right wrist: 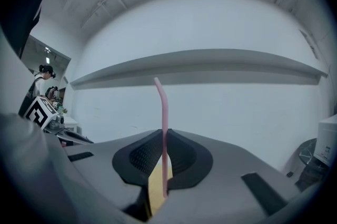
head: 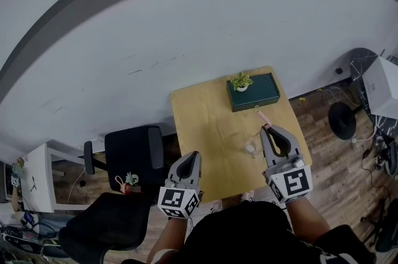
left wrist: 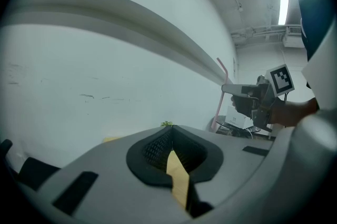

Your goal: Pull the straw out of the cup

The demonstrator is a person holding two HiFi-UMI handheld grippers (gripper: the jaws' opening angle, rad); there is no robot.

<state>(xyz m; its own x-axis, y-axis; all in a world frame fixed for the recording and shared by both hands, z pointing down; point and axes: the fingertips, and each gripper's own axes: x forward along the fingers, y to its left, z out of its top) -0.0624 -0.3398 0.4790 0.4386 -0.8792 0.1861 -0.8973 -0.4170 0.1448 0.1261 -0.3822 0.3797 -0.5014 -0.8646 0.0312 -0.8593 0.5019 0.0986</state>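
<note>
A thin pink straw (right wrist: 164, 128) with a bent top stands upright between the pads of my right gripper (right wrist: 164, 136), which is shut on it. Its lower end shows free just below the pads. In the head view that gripper (head: 267, 128) hovers over the wooden table (head: 199, 113), with the straw (head: 262, 116) poking out beyond its tip. The small clear cup (head: 250, 147) stands on the table just left of it. My left gripper (head: 194, 156) hangs at the table's near left edge, shut and holding nothing (left wrist: 171, 136). From there I see the right gripper (left wrist: 247, 94) holding the straw (left wrist: 220, 92).
A dark green box (head: 254, 94) with a small potted plant (head: 241, 81) sits at the table's far edge. Black office chairs (head: 134, 154) stand to the left, a white desk (head: 37, 185) beyond them. A fan (head: 343, 120) and cables lie on the floor at right.
</note>
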